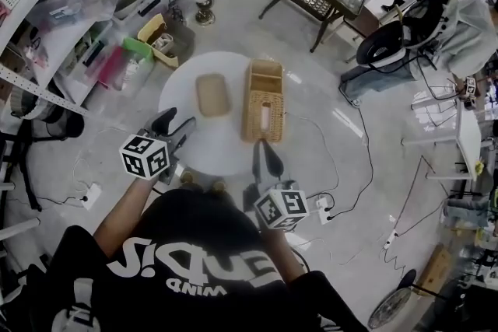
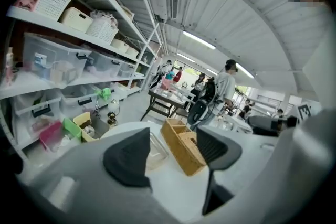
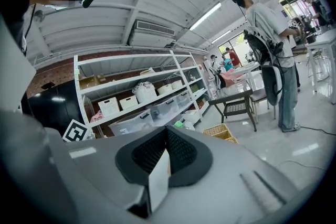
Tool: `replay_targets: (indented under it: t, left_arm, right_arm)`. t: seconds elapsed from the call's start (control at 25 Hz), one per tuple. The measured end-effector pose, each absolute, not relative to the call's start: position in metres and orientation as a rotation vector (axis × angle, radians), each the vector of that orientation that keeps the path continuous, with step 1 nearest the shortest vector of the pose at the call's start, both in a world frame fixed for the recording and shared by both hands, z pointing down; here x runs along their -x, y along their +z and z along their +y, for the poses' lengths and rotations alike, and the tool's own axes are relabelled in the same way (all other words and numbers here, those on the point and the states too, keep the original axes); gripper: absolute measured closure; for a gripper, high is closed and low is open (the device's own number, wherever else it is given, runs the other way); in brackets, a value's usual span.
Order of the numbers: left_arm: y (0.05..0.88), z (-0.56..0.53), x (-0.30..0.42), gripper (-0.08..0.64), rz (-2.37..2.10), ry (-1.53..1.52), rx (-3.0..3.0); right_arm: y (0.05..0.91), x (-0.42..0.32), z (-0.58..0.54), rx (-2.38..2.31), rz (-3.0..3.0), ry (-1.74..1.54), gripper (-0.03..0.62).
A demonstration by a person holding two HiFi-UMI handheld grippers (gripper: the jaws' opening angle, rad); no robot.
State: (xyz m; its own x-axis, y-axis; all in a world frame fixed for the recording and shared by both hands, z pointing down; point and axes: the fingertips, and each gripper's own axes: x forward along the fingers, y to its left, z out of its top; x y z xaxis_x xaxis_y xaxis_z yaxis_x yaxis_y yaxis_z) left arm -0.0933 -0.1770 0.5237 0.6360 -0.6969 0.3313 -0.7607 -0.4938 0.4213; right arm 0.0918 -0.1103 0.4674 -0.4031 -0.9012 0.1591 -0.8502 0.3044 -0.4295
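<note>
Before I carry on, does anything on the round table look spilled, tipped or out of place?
Nothing stands out: the wicker basket and the shallow container sit flat, side by side, on the white table.

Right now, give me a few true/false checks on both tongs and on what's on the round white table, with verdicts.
1. The left tongs have their jaws apart with nothing between them. True.
2. The right tongs are wide open. False: their jaws are together, with nothing gripped.
3. The woven wicker basket lies on the round white table. True.
4. The tan rounded-rectangular dish sits inside the woven wicker basket. False: it lies on the table beside the basket, on its left in the head view, with a gap between them.
</note>
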Motion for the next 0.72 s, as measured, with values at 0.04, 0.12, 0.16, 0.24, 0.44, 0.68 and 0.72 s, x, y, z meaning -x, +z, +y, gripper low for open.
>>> replay_targets:
  t: [0.04,0.12,0.16,0.24,0.44,0.68,0.72]
  left_arm:
    - [0.53,-0.181,0.093,0.281,-1.131,0.171,-2.314]
    - [0.543,-0.19,0.091,0.27,-1.122,0.192,-2.295]
    - [0.549,-0.194,0.09,0.267,-1.118,0.202,-2.283]
    - [0.563,-0.201,0.089,0.265,-1.11,0.222,-2.26]
    - [0.598,-0.218,0.083,0.265,-1.099,0.266,-2.201]
    - [0.641,-0.234,0.079,0.272,-1.084,0.326,-2.122]
    - [0.648,-0.236,0.078,0.272,-1.079,0.339,-2.111]
  right_arm:
    - [0.469,-0.093,-0.111,1.66,2.439,-0.699,0.592]
    - [0.472,-0.096,-0.114,1.68,2.425,-0.71,0.592]
    - [0.473,-0.097,-0.116,1.689,2.416,-0.719,0.592]
    - [0.476,-0.099,-0.118,1.706,2.402,-0.732,0.592]
    - [0.482,-0.103,-0.126,1.747,2.398,-0.738,0.594]
    - [0.491,-0.104,-0.135,1.775,2.403,-0.768,0.592]
    - [0.493,-0.104,-0.137,1.78,2.399,-0.776,0.593]
